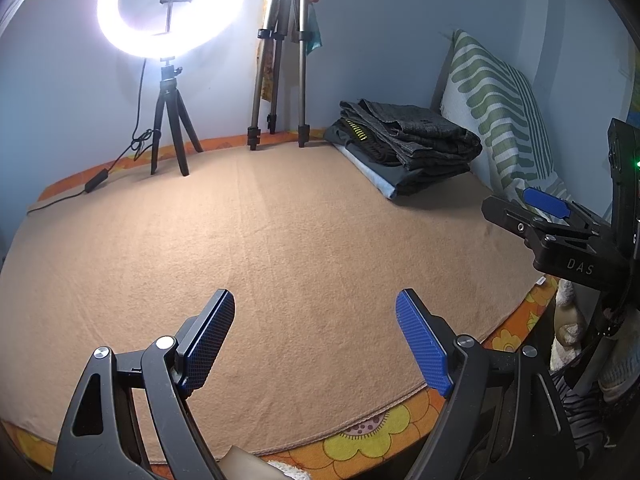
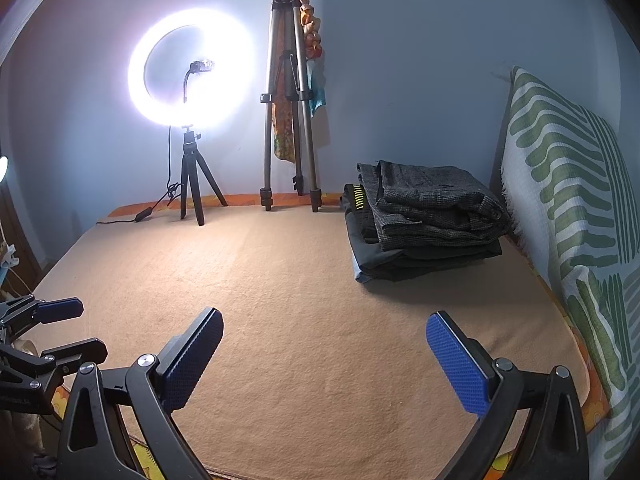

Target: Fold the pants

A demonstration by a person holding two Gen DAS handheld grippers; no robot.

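The left gripper is hovering with its blue-padded fingers spread wide apart, holding nothing. The right gripper is doing the same, its fingers apart and empty. Beneath both, a tan blanket is lying flat, with nothing between the fingers.

Ahead and to the right of both pairs of fingers, well apart from them, a stack of folded pants is sitting near the wall; the top pair is dark grey and woven. It looks soft, limp and fairly heavy for cloth, so it will likely sag; pinching a thick folded edge or the waistband seems the surest hold.

Just right of the stack, a green-patterned pillow is leaning, crowding that side. Far ahead to the left, a ring light and a tall tripod are standing at the blanket's far edge. The broad middle is offering open room.
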